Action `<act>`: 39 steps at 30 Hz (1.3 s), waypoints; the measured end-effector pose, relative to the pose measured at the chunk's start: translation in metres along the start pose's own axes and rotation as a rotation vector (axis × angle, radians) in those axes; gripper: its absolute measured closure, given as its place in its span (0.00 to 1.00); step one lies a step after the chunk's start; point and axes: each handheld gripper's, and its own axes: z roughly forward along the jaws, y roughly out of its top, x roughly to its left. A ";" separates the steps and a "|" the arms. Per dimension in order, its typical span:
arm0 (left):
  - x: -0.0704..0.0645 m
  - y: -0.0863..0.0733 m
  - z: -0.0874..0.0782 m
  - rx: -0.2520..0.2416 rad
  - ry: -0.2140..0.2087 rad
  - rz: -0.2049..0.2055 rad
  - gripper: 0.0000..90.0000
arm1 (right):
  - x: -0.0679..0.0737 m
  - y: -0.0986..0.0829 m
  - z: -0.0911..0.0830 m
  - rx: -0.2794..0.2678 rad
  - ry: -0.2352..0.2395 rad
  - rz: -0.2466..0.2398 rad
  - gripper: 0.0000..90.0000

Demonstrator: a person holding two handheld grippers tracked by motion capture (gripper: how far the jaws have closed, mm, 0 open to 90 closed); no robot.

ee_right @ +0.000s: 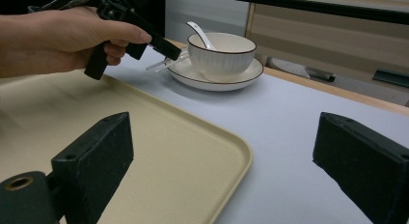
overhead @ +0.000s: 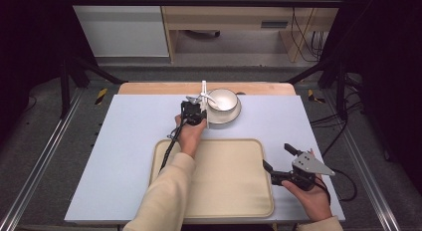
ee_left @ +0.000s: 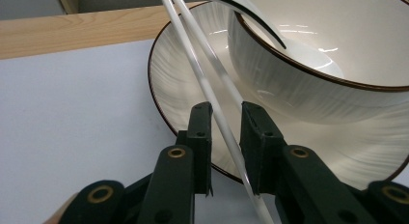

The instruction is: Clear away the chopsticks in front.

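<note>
So the whole thing hinges on how the chopsticks (ee_left: 212,96) run relative to the left claw (ee_left: 225,119). In the left gripper view they pass right through the gap between its two jaws, slanting from low near the claw's base up and away to the far left, so their long axis lies roughly along the claw's reach instead of across it. The jaws are drawn close on either side of the sticks but a sliver of gap can still be made out, so whether they're actually pinched can't be told.

Just beyond the left claw's tips the plate (ee_left: 169,79) is found, with the bowl (ee_left: 308,84) sitting on it ahead and to the right, and a spoon (ee_left: 251,14) leaning in the bowl. The sticks seem to rest on the plate's near rim.

The right claw (overhead: 278,162) is spread wide and holds nothing, parked well off by the tray (overhead: 219,191) edge on the desk (overhead: 129,136), with the bowl far ahead of it. The left claw is clearly the nearer one, so any lift would probably be done from there.
</note>
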 end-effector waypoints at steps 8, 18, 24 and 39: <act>0.001 0.000 0.004 -0.004 -0.005 -0.038 0.85 | 0.000 0.000 0.000 0.003 0.003 -0.001 0.08; 0.000 0.000 0.003 -0.006 0.025 -0.073 0.90 | 0.000 0.000 0.000 0.002 0.005 0.000 0.08; 0.000 0.001 0.002 -0.007 0.049 -0.073 0.93 | 0.000 0.000 0.000 0.002 0.006 0.002 0.08; 0.008 0.003 -0.014 -0.029 0.077 -0.049 0.95 | 0.000 -0.001 0.001 0.004 0.007 -0.001 0.08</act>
